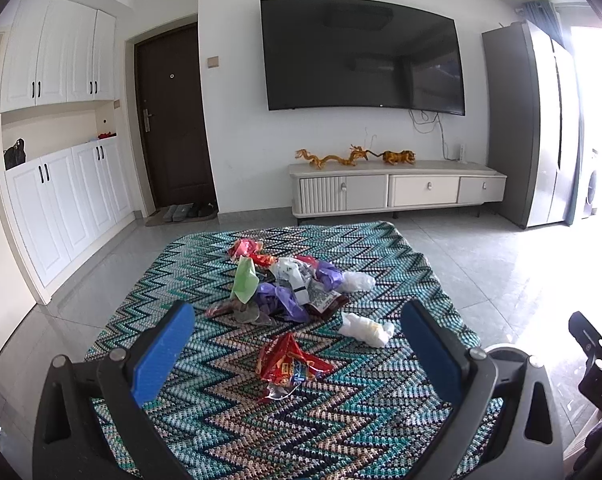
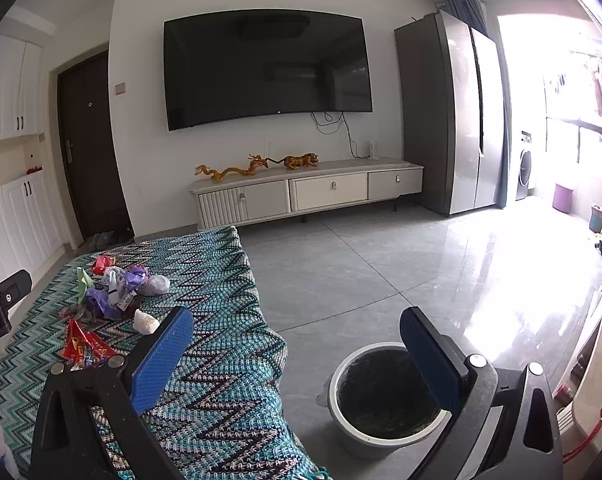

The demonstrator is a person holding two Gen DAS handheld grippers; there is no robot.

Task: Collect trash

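A heap of trash (image 1: 289,284) lies on a zigzag blanket (image 1: 205,432): red, green, purple and white wrappers. A red snack wrapper (image 1: 287,362) and a crumpled white tissue (image 1: 365,329) lie nearer. My left gripper (image 1: 297,354) is open and empty, its blue pads either side of the red wrapper, above it. In the right wrist view the same heap (image 2: 117,288) and red wrapper (image 2: 83,346) sit at the left. My right gripper (image 2: 297,352) is open and empty, over the blanket's right edge and a grey bin (image 2: 377,400) on the floor.
A TV cabinet (image 1: 397,190) with ornaments stands against the far wall under a TV (image 1: 361,54). A grey fridge (image 2: 453,116) stands right, white cupboards (image 1: 61,196) left. Tiled floor (image 2: 381,264) surrounds the blanket-covered surface. The right gripper's body (image 1: 593,344) shows at the left view's edge.
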